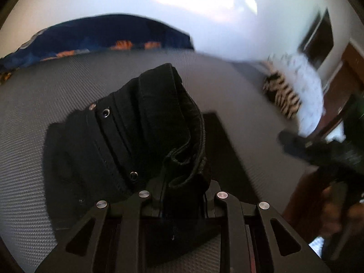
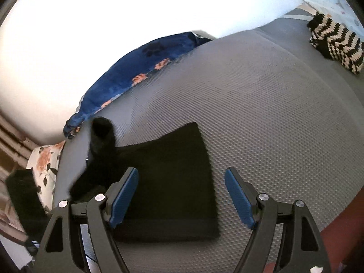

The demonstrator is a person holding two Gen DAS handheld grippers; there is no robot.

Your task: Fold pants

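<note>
Two grippers up: left gripper (image 1: 182,182) clamped on black pants (image 1: 141,122) waistband. Right gripper (image 2: 182,195) jaws apart, empty, over grey mattress (image 2: 261,113).

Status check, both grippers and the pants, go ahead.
Left gripper shut on pants waistband, lifted off grey mattress. Right gripper open, empty, above pants. Nothing blocking.

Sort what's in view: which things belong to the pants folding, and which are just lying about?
Job: black pants; left gripper, shut on their waistband; right gripper, open above them.
Lying about: blue floral blanket; zebra-striped cloth; grey mattress.
</note>
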